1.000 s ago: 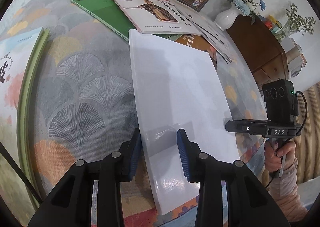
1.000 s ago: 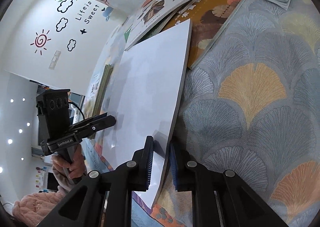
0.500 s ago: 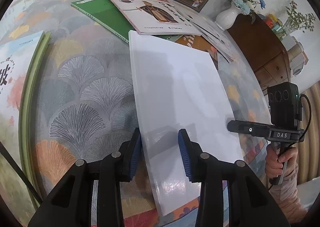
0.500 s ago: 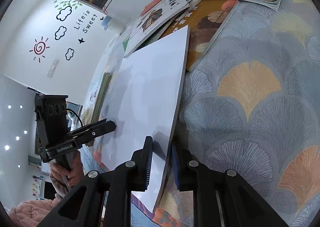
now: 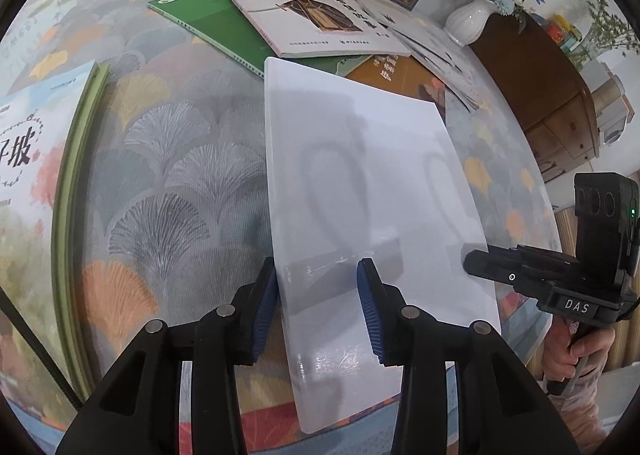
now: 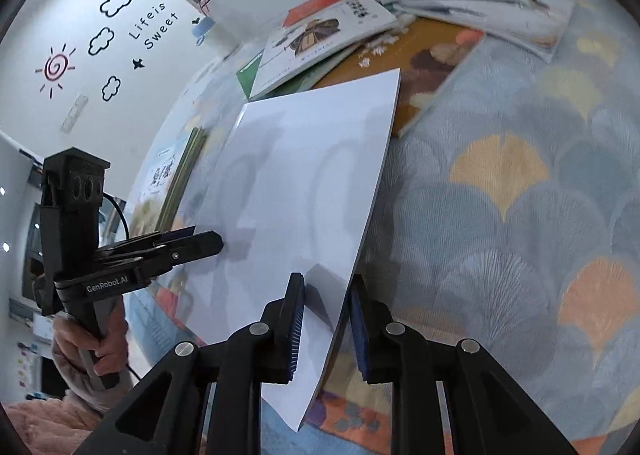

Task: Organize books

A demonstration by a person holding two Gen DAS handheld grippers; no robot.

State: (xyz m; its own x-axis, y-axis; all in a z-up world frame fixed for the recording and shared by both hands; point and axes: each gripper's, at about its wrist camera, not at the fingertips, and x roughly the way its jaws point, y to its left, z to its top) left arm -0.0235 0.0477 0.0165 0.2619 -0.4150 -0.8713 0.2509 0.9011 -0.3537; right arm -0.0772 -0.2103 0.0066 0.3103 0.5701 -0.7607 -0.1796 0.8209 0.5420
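Right gripper (image 6: 326, 319) jaws are opening, releasing the white book's (image 5: 368, 191) edge. Left gripper (image 5: 318, 309) jaws are standing apart astride its other edge, not clamping; book is probably being set down.

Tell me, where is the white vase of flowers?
In the left wrist view, the white vase stands upper right, on the dark wooden cabinet, just beyond the scattered books.

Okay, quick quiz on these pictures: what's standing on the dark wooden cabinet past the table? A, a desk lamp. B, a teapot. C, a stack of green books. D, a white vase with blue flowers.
D: in the left wrist view a white vase holding blue flowers stands on the top of the dark wooden cabinet beyond the table's edge.
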